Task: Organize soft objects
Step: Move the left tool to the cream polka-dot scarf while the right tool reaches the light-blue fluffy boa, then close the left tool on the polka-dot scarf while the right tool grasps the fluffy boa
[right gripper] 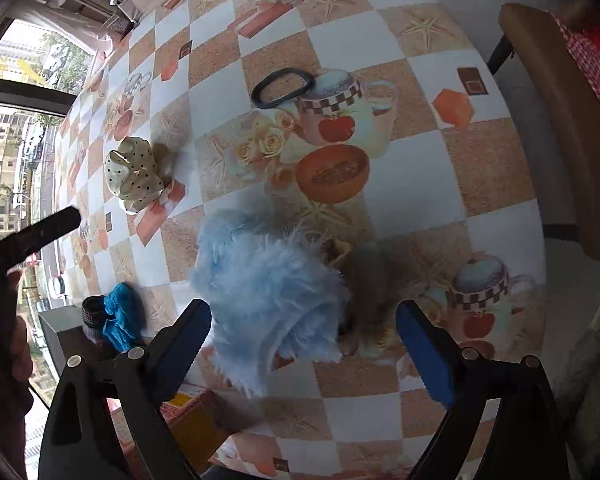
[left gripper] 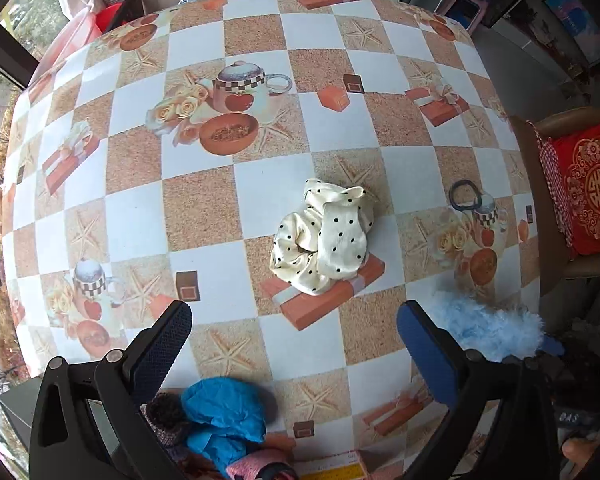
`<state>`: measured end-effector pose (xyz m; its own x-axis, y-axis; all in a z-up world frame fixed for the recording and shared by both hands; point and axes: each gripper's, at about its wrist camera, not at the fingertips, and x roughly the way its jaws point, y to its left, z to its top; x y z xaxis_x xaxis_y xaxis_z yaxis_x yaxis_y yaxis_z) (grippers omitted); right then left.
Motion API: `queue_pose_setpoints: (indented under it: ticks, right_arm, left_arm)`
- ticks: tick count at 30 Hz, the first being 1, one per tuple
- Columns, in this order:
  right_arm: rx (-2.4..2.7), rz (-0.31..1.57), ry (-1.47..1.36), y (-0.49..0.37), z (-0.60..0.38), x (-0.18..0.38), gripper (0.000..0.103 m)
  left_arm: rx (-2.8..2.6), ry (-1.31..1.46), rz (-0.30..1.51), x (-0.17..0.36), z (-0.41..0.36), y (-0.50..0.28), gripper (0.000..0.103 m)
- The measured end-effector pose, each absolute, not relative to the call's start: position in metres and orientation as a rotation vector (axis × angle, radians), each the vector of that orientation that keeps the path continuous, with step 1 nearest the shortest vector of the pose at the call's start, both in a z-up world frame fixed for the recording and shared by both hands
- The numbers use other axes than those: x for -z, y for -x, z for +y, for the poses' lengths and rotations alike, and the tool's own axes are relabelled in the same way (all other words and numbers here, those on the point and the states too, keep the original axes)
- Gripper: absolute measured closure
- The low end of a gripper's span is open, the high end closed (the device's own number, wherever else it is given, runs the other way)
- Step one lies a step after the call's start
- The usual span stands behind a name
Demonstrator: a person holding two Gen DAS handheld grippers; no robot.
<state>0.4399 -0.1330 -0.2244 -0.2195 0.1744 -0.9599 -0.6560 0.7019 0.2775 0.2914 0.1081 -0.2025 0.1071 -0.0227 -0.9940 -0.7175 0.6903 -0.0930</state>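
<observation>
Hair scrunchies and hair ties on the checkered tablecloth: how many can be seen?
3. The polka-dot scrunchie lies mid-table, the fluffy blue scrunchie near the front edge, the black hair tie farther back. More may be hidden in the pile at the table's edge.

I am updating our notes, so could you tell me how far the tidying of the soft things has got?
Possibly done: a blue cloth lies bunched with other soft pieces at the table edge. In hand: nothing; the right gripper stands open over the fluffy blue piece. Left: that, the polka-dot cloth and the black hair tie.
</observation>
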Motion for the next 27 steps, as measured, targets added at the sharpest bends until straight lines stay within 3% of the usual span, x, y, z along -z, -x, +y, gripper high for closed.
queue_pose_setpoints:
  ticks: [5,10,14,15,16,17,18,19,21,27]
  right_arm:
    - [-0.946,1.380,0.667,-0.429,-0.110,0.200,0.008]
    - [-1.112,1.272,0.953,-0.399,-0.068,0.223,0.008]
    - [-1.125,1.296,1.111,-0.385,-0.048,0.262,0.009]
    - [-1.122,1.315,1.118,-0.385,-0.046,0.269,0.012]
    - [-1.114,1.340,1.118,-0.387,-0.045,0.274,0.026]
    - [-1.102,1.366,1.111,-0.389,-0.045,0.278,0.047]
    - [-1.086,1.367,1.098,-0.393,-0.045,0.278,0.053]
    - [-1.087,1.385,1.066,-0.397,-0.045,0.275,0.068]
    - [-1.079,1.435,0.990,-0.408,-0.046,0.272,0.070]
    - [-1.042,1.447,0.746,-0.436,-0.055,0.237,0.070]
  left_arm:
    - [-0.594,0.667,1.409,0.228,0.111,-0.319,0.001]
    - [-0.621,0.644,1.460,0.251,0.110,-0.331,0.001]
    - [-0.615,0.683,1.515,0.272,0.114,-0.334,0.017]
    - [-0.624,0.695,1.523,0.276,0.115,-0.333,0.025]
    - [-0.639,0.693,1.520,0.277,0.116,-0.332,0.025]
    - [-0.645,0.688,1.510,0.275,0.117,-0.332,0.029]
    - [-0.638,0.681,1.506,0.274,0.117,-0.333,0.036]
    - [-0.631,0.666,1.500,0.272,0.117,-0.333,0.042]
    - [-0.598,0.671,1.477,0.267,0.118,-0.333,0.081]
    - [-0.577,0.674,1.387,0.235,0.123,-0.312,0.083]
